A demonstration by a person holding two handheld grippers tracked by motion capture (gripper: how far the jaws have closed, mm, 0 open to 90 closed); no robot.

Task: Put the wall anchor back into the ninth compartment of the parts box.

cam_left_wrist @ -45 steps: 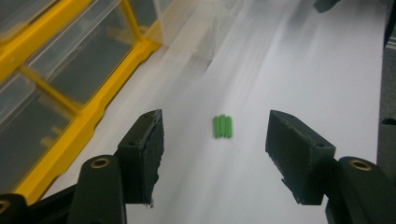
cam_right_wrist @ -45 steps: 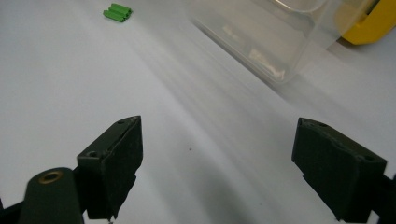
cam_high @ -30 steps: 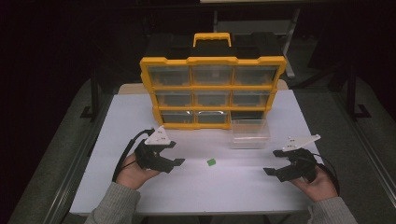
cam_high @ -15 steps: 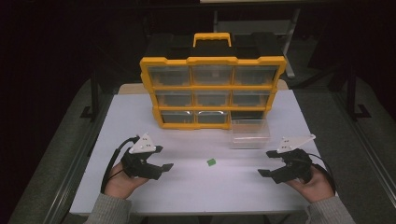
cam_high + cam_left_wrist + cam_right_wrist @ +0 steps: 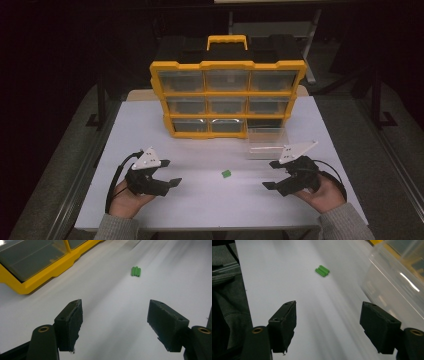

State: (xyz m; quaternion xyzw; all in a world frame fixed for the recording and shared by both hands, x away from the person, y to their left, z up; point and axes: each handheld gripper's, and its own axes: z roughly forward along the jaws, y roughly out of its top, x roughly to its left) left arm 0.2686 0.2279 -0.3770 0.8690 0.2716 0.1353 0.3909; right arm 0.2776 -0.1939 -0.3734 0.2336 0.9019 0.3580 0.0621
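No writing is readable on the small green ribbed piece [image 5: 226, 173], which lies on the white table [image 5: 210, 200] between the grippers, ridges pointing away in the left gripper view. The left gripper [image 5: 172, 174] is wide open and empty; the right gripper [image 5: 270, 175], its jaws just closing slightly, also holds nothing.

Pretty dark room all round, only the white table [image 5: 150, 120] properly lit, with glare streaks across the top. Grey floor [image 5: 55, 165] down both sides, carpet-looking, and black metal legs [image 5: 101, 100] and a stand [image 5: 376, 100] poking up beside the far corners. Behind that, a pale frame [image 5: 310, 30] of some other furniture way back in the gloom, walls lost in black.
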